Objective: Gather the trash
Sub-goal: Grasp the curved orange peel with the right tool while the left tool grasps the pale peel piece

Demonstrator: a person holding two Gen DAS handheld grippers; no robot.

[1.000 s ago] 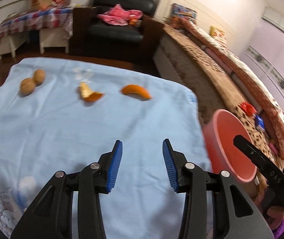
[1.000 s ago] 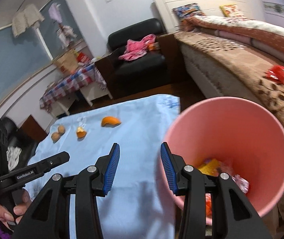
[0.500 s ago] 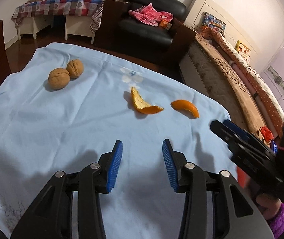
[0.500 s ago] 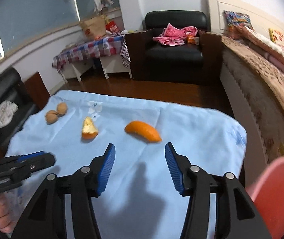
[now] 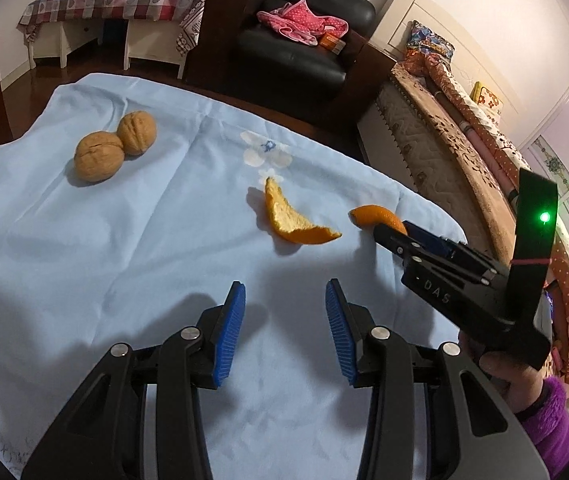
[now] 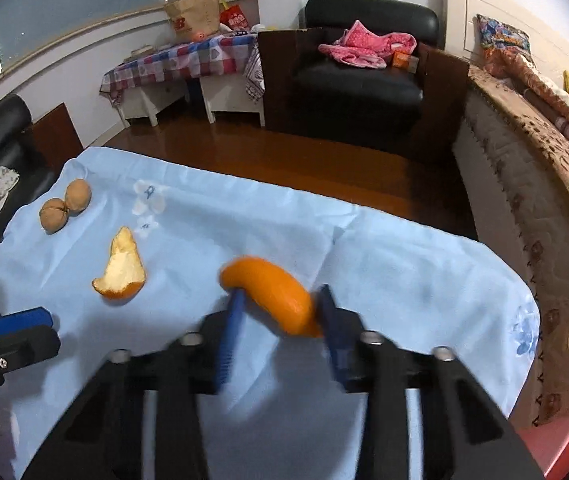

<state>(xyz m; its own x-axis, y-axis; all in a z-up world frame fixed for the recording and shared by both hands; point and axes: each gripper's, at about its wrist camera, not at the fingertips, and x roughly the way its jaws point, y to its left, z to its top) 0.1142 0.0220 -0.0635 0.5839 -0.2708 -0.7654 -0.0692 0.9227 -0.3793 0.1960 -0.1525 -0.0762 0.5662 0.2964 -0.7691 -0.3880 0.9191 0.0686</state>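
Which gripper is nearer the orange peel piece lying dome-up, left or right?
Right. The right gripper has its jaws around the domed orange peel, having just been closing on it. The left gripper hangs open over bare blue cloth, well short of it.

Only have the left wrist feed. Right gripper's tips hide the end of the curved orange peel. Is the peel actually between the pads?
Observer: Yes. The right wrist view shows the curved orange peel between the pads of the right gripper. The jaws have just been closing and look pressed on it, though that part of the picture is blurred.
Operator: Nothing to drop it in on my feed. Anything nearby?
Observer: A pink bin shows its rim in the lower right corner of the right wrist view, past the right edge of the blue cloth.
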